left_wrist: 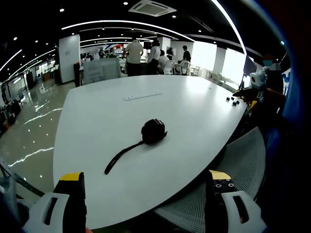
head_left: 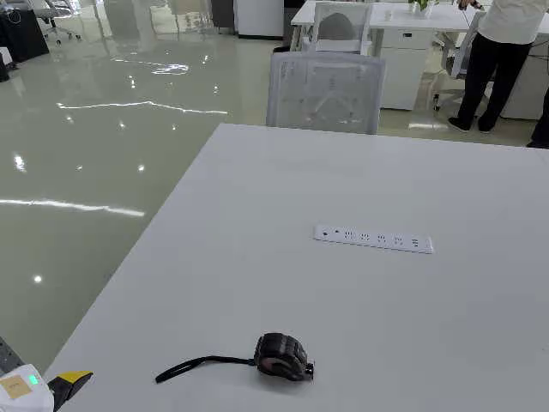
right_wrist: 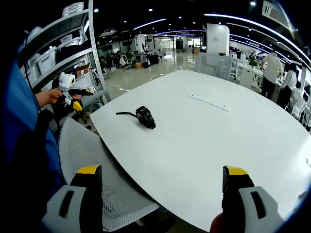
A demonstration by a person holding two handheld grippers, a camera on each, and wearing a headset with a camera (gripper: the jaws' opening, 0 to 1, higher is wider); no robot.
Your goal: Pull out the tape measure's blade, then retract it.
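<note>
A black tape measure [head_left: 283, 356] lies near the front edge of the white table [head_left: 360, 172], its black wrist strap [head_left: 193, 367] trailing left and its blade inside the case. My left gripper [head_left: 64, 382] pokes in at the bottom left corner, off the table's edge and apart from the tape. In the left gripper view the tape measure [left_wrist: 154, 131] sits ahead of the open left gripper [left_wrist: 146, 175], nothing between its jaws. In the right gripper view the tape measure [right_wrist: 146, 117] lies far ahead of the open, empty right gripper [right_wrist: 163, 170].
A white power strip [head_left: 373, 239] is set into the table's middle. A grey mesh chair [head_left: 326, 90] stands at the far edge, another mesh chair [right_wrist: 97, 165] just below the right gripper. A person [head_left: 497, 60] stands at the back right. Small black bits [left_wrist: 233, 100] lie near the table's edge.
</note>
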